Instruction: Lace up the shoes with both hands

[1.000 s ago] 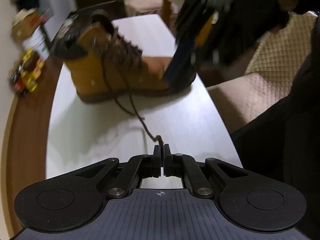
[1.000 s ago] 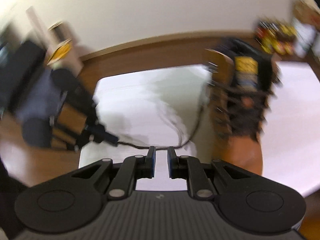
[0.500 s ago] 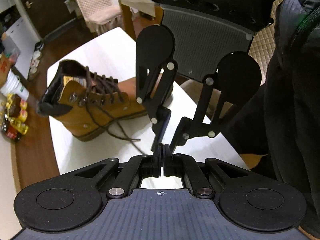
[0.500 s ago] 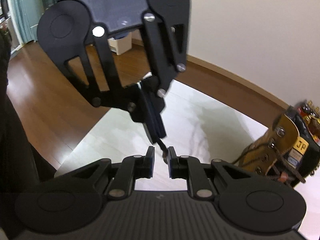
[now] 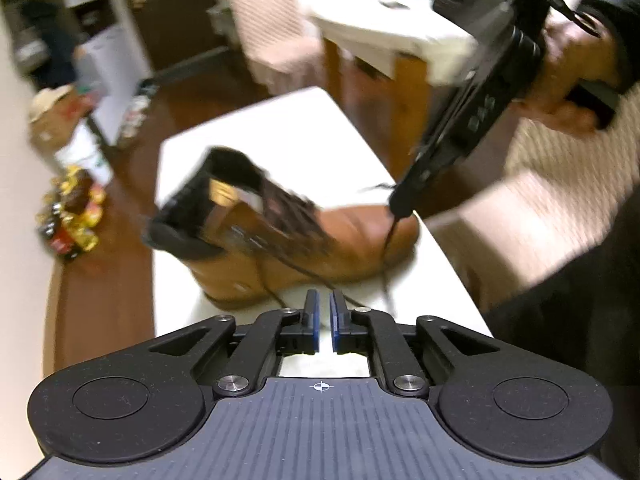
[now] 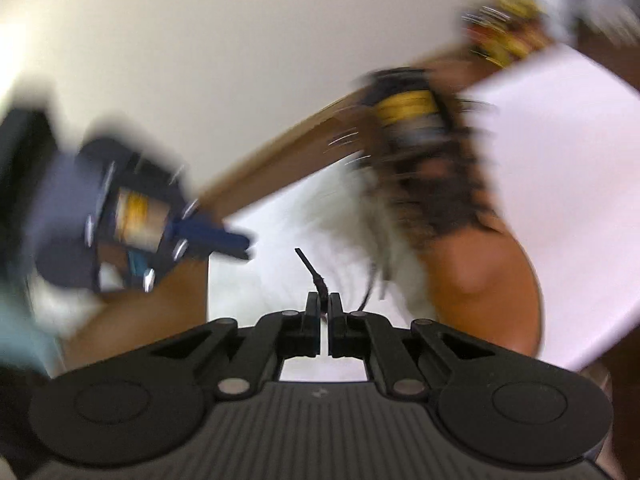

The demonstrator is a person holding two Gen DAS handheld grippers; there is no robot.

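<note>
Pinching the dark lace end between nearly closed jaws, the right gripper held its tip poking out just ahead of them. The left gripper had its jaws opening, with nothing between them; the lace strands trailed on the worktop just ahead. The tan boot stood beyond the left jaws and to the right of the right jaws, its collar tipped away. Both views were blurred, so the eyelets could not be told apart. The risk seemed plain: a thin lace held by so little could slip free if pulled hard, and a sharp tug might drag or topple the boot.
</note>
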